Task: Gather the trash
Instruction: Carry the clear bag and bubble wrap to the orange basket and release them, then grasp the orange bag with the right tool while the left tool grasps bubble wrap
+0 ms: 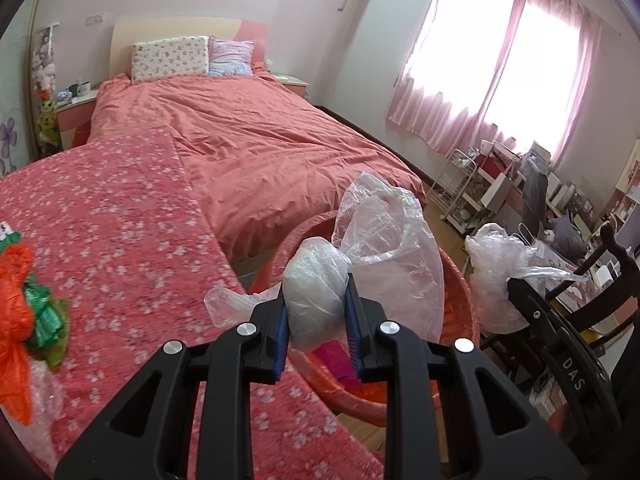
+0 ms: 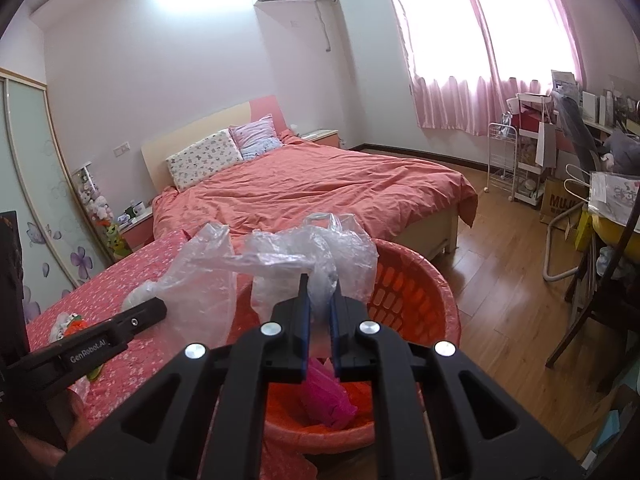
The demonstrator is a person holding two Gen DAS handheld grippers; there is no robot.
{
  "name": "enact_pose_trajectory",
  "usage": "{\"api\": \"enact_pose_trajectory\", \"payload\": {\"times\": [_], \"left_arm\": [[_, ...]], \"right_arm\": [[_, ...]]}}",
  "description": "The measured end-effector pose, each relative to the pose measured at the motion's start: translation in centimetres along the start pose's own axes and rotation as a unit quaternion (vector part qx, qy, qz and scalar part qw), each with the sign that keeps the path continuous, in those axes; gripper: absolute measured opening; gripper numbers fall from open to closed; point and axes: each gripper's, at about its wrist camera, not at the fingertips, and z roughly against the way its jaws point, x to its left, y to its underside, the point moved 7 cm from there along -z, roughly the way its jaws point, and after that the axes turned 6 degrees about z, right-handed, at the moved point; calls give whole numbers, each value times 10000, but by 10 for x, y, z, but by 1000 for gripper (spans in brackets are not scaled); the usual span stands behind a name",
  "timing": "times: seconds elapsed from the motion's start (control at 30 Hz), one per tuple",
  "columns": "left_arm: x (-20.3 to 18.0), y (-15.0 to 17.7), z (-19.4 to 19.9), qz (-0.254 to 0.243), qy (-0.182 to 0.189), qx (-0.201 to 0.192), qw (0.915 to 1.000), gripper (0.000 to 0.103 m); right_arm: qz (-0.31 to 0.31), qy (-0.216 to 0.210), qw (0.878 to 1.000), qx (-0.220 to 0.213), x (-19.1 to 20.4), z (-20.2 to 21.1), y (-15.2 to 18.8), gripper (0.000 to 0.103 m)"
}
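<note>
Basket (image 2: 416, 280) lies directly below both grippers: left (image 1: 316, 300) pinches a wad (image 1: 314, 292), right (image 2: 320, 300) apparently a bag (image 2: 320, 256).

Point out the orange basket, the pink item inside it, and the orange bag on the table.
orange basket (image 2: 416, 280), right wrist view, far rim wall.
pink item (image 2: 326, 398), right wrist view, its middle.
orange bag (image 1: 14, 320), left wrist view, crumpled middle.

A floral cloth surface (image 1: 120, 208) fills the lower left, with orange and green bags (image 1: 24, 300) at its left edge. The basket (image 2: 420, 296) stands on the floor (image 2: 500, 280).
</note>
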Motion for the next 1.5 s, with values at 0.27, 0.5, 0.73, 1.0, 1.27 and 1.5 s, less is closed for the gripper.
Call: {"api": "enact_pose_trajectory", "payload": {"times": [0.27,0.5,0.73,1.0,1.27,1.5], "left_arm": [[-15,1,-21,-63,145,163,9997,25],[-7,8,-36,119,93,388,9991,45],[9,14,-23,107,-163,331,9993,53],[49,12,21,20,-616,7,9981,55],[102,12,74,394,-1031,-286,9935,56],[176,18,133,841,-1602,-636,9814,56]], "right_arm": [[-151,46,9999,19,-11,-19,-4,13],[-356,65,9993,99,-26,-34,-4,31],[-269,145,9995,61,-26,-31,2,58],[-47,109,9998,143,-5,-21,12,60],[338,-263,9988,242,48,-6,21,60],[920,-1065,9892,413,141,1,30,60]]}}
